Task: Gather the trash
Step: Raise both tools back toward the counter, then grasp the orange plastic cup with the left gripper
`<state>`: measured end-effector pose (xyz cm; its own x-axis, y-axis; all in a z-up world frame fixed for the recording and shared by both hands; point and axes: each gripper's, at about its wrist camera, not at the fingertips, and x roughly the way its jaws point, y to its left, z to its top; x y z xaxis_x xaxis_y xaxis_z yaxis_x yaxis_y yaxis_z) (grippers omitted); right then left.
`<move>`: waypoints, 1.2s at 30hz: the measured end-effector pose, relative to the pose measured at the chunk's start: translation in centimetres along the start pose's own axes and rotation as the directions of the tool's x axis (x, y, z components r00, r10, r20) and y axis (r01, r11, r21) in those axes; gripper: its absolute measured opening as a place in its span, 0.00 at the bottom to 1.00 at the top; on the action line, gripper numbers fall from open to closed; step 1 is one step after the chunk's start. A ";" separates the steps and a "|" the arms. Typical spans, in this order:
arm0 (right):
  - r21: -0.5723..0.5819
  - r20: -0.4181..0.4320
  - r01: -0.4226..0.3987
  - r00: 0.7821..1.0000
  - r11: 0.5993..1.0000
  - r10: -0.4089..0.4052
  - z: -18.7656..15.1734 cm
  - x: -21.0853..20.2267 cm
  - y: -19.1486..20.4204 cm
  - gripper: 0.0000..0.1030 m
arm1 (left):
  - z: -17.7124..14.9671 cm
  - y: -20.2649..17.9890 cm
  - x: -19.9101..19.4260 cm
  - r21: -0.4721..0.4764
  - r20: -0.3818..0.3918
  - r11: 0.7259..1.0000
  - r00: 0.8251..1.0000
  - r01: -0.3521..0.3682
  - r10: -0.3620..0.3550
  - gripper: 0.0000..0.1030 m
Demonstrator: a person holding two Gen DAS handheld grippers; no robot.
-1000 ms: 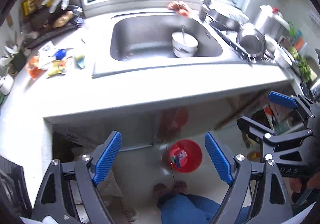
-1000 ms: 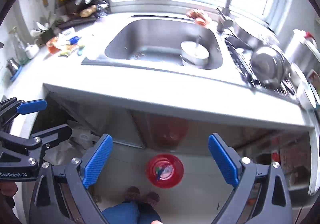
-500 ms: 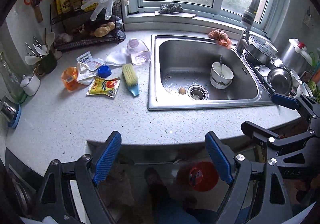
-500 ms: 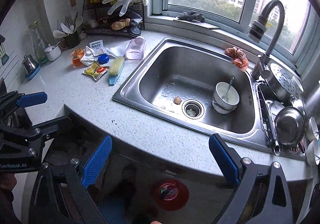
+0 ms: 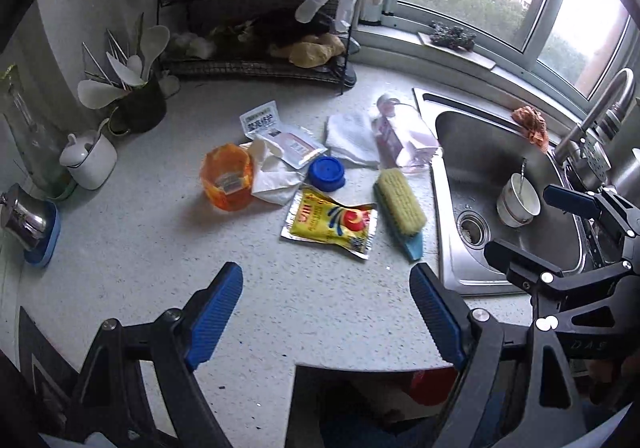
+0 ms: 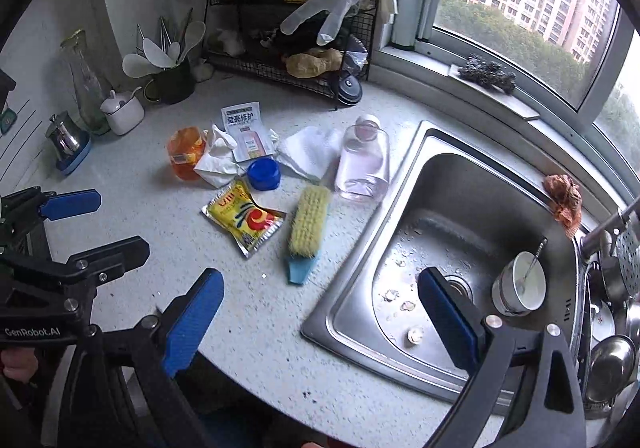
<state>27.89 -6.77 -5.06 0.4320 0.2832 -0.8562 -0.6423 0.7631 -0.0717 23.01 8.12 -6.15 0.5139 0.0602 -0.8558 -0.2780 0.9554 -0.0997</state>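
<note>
1. Left wrist view: the left claw (image 5: 326, 312) hangs released over the speckled desk (image 5: 160, 248), its blue pads wide apart and holding nothing.
2. Just ahead of that claw lies a yellow snack wrapper (image 5: 330, 226), flat on the desk, with a yellow scrub brush (image 5: 400, 203) beside it to the right.
3. Farther ahead sit a blue cap (image 5: 327, 173), a crumpled white tissue (image 5: 272, 175) and an orange plastic cup (image 5: 227, 176) to the left of it; a white sachet (image 5: 280, 133) and a folded white cloth (image 5: 352, 139) lie beyond.
4. A clear pink-tinted bottle (image 5: 404, 135) lies on its side next to the sink (image 5: 452, 272), ahead and to the right.
5. Right wrist view: the right claw (image 6: 316, 308) is also released and empty, one pad over the desk edge, the other over the sink basin.
6. From this claw the wrapper (image 6: 243, 221) lies ahead to the left, the brush (image 6: 309, 221) almost straight ahead.
7. Inside the sink, right of the claw, stands a white bowl (image 6: 520, 284) with a spoon.
</note>
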 end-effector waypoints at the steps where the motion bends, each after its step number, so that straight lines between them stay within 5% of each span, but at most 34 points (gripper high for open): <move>1: -0.007 -0.004 -0.011 1.000 1.000 0.011 0.9 0.8 0.7 0.95 | 0.4 0.9 0.3 -0.009 -0.006 1.000 1.000 -0.009 0.009 0.82; 9: -0.035 -0.059 -0.047 0.997 0.998 0.045 4.8 5.9 3.8 0.95 | 3.5 7.0 4.0 -0.022 -0.066 0.996 0.995 -0.081 0.080 0.82; 16: -0.041 -0.125 -0.025 0.992 0.999 0.019 6.6 9.9 4.4 0.95 | 4.9 8.7 8.4 0.006 -0.134 0.996 0.987 -0.092 0.092 0.82; 36: 0.011 -0.222 -0.004 0.975 1.000 0.006 9.1 15.5 4.6 0.95 | 8.6 11.2 14.6 0.000 -0.181 1.000 0.984 -0.009 0.009 0.82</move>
<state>37.38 6.44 -14.05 0.2765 0.1517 -0.9490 -0.6370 0.7683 -0.0628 34.42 22.22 -15.42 0.3562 0.0156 -0.9343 -0.2830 0.9547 -0.0920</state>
